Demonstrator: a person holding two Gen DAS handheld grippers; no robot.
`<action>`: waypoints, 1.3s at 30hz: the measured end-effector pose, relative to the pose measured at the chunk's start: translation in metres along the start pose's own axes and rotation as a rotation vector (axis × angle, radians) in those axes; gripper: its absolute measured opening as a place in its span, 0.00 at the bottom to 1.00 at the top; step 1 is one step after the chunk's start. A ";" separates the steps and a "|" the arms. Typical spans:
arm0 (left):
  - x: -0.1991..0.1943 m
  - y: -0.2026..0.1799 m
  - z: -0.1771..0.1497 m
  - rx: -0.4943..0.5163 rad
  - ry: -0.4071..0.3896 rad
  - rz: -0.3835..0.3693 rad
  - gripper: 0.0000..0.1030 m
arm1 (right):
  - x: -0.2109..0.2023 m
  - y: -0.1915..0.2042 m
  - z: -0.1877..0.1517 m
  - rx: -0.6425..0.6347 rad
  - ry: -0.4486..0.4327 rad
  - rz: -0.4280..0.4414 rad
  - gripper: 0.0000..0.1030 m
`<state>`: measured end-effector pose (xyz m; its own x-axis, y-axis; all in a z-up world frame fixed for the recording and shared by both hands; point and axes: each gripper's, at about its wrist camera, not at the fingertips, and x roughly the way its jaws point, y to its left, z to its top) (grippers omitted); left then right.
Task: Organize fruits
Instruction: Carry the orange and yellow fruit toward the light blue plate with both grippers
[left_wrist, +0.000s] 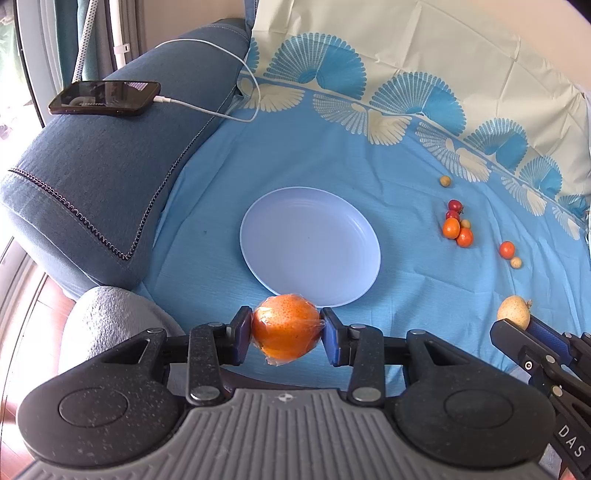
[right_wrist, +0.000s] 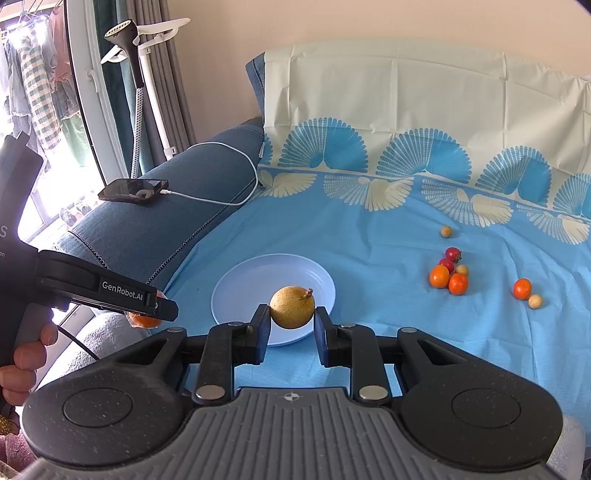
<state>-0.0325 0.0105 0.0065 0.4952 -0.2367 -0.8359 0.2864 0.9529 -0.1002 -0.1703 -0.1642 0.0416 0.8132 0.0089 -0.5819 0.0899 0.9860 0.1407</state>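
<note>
My left gripper (left_wrist: 286, 334) is shut on a large orange in clear wrap (left_wrist: 286, 326), just in front of the near rim of a pale blue plate (left_wrist: 310, 236) that has nothing on it. My right gripper (right_wrist: 291, 320) is shut on a yellow-brown round fruit (right_wrist: 291, 306) with a stem, held above the plate's (right_wrist: 236, 284) near edge. In the left wrist view that fruit (left_wrist: 512, 312) and the right gripper (left_wrist: 517, 328) show at the lower right. The left gripper (right_wrist: 159, 306) with its orange (right_wrist: 144, 320) appears at the left of the right wrist view.
To the plate's right, small oranges (right_wrist: 448, 280), red fruits (right_wrist: 452, 254) and little tan fruits (right_wrist: 446, 231) lie on the blue cloth (right_wrist: 406, 332). A phone (left_wrist: 105, 98) on a white cable (left_wrist: 221, 51) rests on the blue sofa arm (left_wrist: 110, 177). A hand (right_wrist: 22, 363) holds the left gripper.
</note>
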 end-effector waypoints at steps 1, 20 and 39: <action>0.000 0.000 0.000 -0.001 0.000 0.000 0.42 | 0.001 0.001 0.000 0.000 0.001 -0.001 0.26; 0.014 0.021 0.016 -0.063 0.000 0.018 0.42 | 0.016 0.007 0.006 -0.028 0.027 -0.009 0.26; 0.091 0.023 0.061 -0.057 0.066 0.054 0.42 | 0.111 0.014 0.024 -0.056 0.134 0.011 0.26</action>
<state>0.0690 -0.0010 -0.0386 0.4527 -0.1734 -0.8746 0.2123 0.9736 -0.0832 -0.0647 -0.1535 -0.0019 0.7295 0.0378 -0.6829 0.0463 0.9935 0.1044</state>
